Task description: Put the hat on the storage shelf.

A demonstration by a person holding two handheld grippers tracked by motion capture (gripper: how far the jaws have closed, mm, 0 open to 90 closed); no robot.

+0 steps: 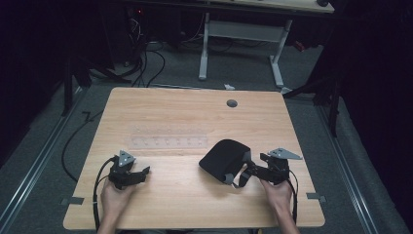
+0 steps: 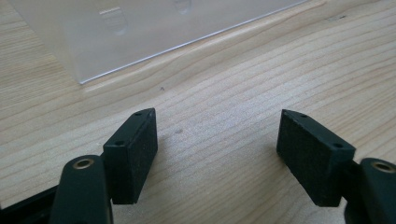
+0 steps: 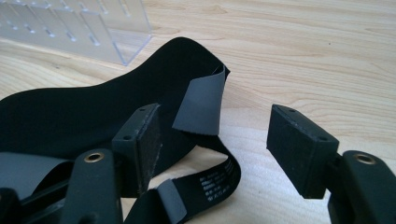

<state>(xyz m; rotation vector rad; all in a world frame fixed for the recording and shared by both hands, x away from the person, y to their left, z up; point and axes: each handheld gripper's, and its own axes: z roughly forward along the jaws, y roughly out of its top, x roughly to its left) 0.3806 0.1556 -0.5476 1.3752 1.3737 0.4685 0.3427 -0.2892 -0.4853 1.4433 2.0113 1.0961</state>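
Step in hand, as judged: approach to the black strap-on pad, no grasp made yet. Left of the high view: left gripper sits low on the desk at lower left, jaws spread wide with bare wood grain between them in the left gripper view, holding nothing; a clear plastic rack lies just beyond it toward centre frame, its near corner at upper left of the left gripper view. Centre-right of the high view: black pad, a dark, soft, rounded piece of fabric lying flat on the desk, with grey strap ends and a printed black band curling off its near edge. Right gripper lies at lower right, jaws wide; in the right gripper view one jaw stands over the black fabric, the other over bare desk, the grey strap tab between them but not pinched. Next move probably calls for nudging forward and closing on the strap tab or pad edge; the cloth looks limp, so a pinch near the fold should hold better than on the flat.
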